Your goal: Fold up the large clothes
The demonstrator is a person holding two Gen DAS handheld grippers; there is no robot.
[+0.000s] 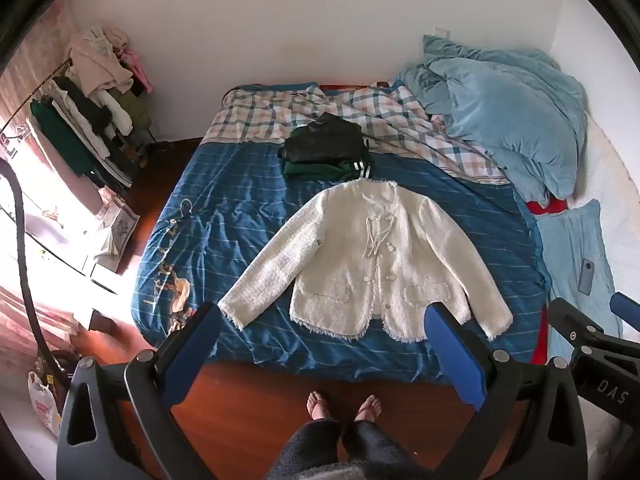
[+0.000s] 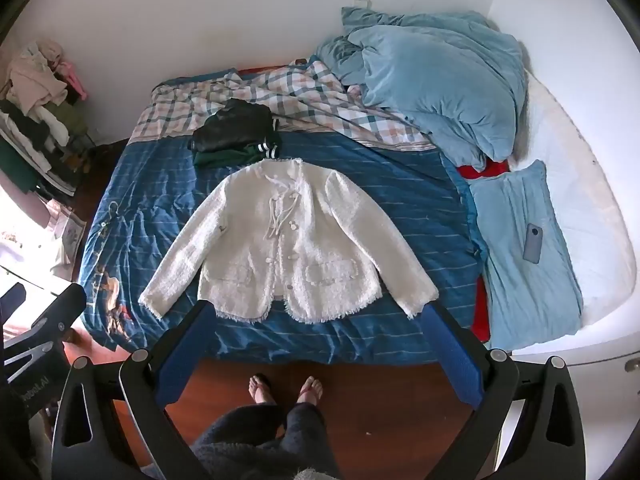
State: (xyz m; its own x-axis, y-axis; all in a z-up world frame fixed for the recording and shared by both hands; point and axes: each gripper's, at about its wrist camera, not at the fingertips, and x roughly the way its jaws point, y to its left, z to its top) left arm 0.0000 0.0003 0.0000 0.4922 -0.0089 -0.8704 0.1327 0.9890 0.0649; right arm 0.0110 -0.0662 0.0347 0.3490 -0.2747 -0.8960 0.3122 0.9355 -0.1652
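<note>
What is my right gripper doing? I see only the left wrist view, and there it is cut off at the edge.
Observer: The right gripper is open and empty, with its fingers wide apart over the foot of the bed.
Operator: And the hem corner that a finger of my left gripper hides, is it folded?
Observer: No. In the right wrist view, that corner of the jacket lies flat, and a strip of bed shows between hem and sleeve.
</note>
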